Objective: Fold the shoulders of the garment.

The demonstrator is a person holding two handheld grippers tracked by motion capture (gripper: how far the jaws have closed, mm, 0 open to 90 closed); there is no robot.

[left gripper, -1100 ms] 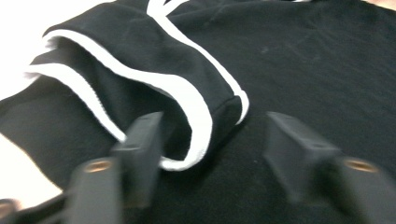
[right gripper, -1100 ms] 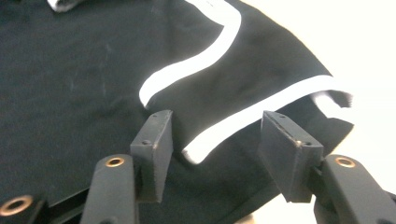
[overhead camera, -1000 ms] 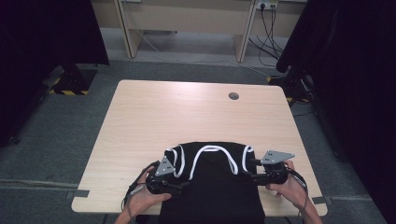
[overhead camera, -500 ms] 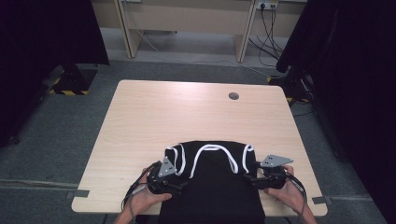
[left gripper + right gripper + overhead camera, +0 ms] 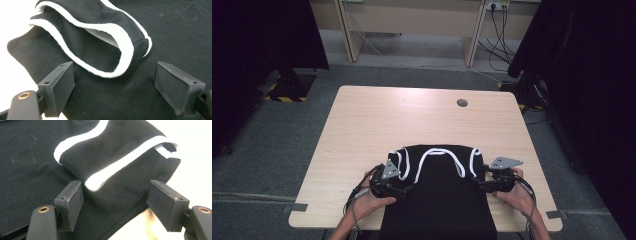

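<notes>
Wooden table point(image 5: 362, 125) held black shirt point(image 5: 437, 200) at your near edge, long way running toward you. Your left gripper point(image 5: 113, 87) sat at left sleeve point(image 5: 100, 47), right gripper point(image 5: 115, 202) at right sleeve point(image 5: 112, 157). Both jaws had just opened, cloth under them, not pinched. Each hand equally near.

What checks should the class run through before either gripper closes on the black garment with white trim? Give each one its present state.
1. Left gripper open, jaws wide apart over the cloth: ok.
2. Right gripper open, nothing pinched: ok.
3. Garment lies on the table between both grippers: ok.
4. Garment flat: not ok; its far edge is folded back, the white trim showing in loops.
5. Garment fully on the table: not ok; its near end hangs over the near edge.
6. Cloth layers under each gripper counted: cannot tell.
</notes>
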